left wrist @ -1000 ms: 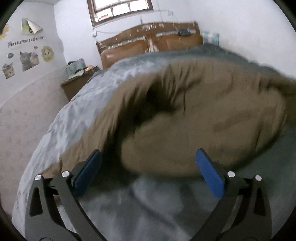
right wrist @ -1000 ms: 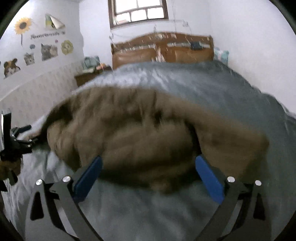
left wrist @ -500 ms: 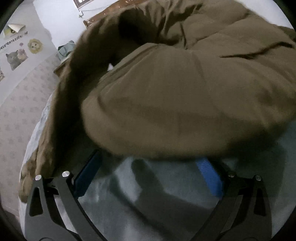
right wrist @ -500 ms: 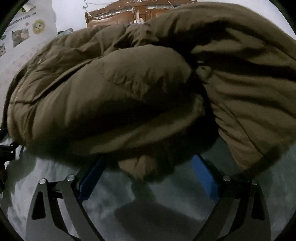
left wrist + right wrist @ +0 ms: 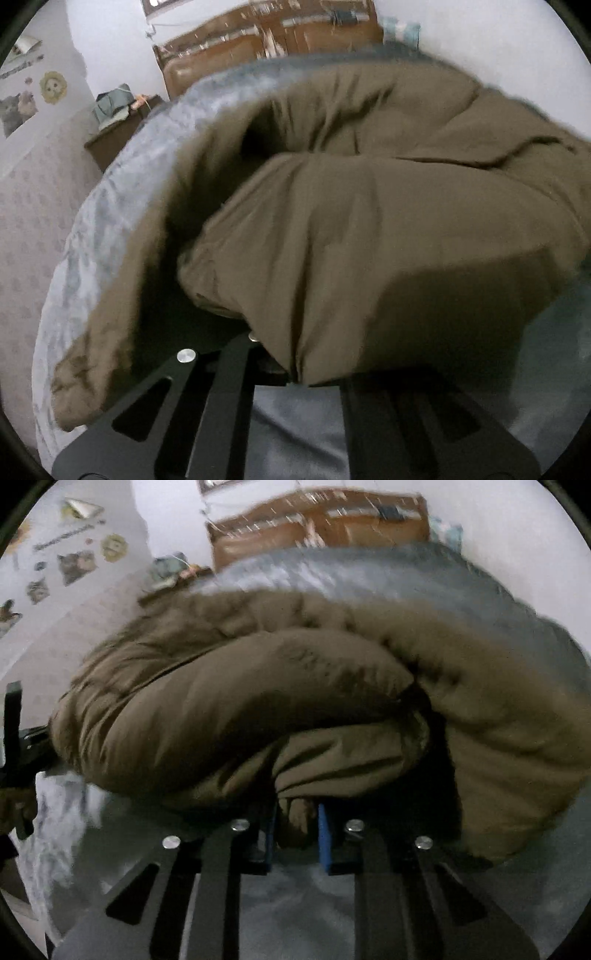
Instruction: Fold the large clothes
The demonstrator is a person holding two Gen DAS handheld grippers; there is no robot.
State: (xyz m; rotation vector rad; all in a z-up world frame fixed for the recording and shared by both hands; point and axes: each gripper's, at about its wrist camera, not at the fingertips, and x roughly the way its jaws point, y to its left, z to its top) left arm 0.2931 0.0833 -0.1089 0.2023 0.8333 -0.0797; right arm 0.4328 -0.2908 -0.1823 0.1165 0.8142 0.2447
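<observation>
Gripping the near edge of the brown padded coat (image 5: 369, 229) with both tongs, the person seems to be only at the start of a fold. The coat lies on the bed (image 5: 122, 192), over the grey bedspread, and it fills the middle of both views. It is bunched and puffy, not flat. In the left wrist view a thick roll of it comes toward the lower centre, and a long loose part, perhaps a sleeve, hangs along the left side of the frame down to the lower left.

The left tongs (image 5: 295, 380) are closed on the coat: the fabric comes to a pinched point at the lower centre and covers the pads, so the pads themselves are hidden. The right tongs (image 5: 295, 834) are closing, and a fold of the brown fabric is already between the blue pads (image 5: 324, 834), which press on it from both sides in the lower centre of the right wrist view. At the left edge of that view a dark piece of the other tool (image 5: 14, 738) is visible beside the coat.

I judge that very little of the task is done. No neat fold line is visible, the layers are heaped one over another, and the sleeves are not laid in. What remains is nearly everything: to carry the held edge over, to lay the coat in a flat rectangle, and to smooth it. At the top of the frames the wooden headboard (image 5: 280, 48) stands well apart from the coat, so the bed gives room for that work.
</observation>
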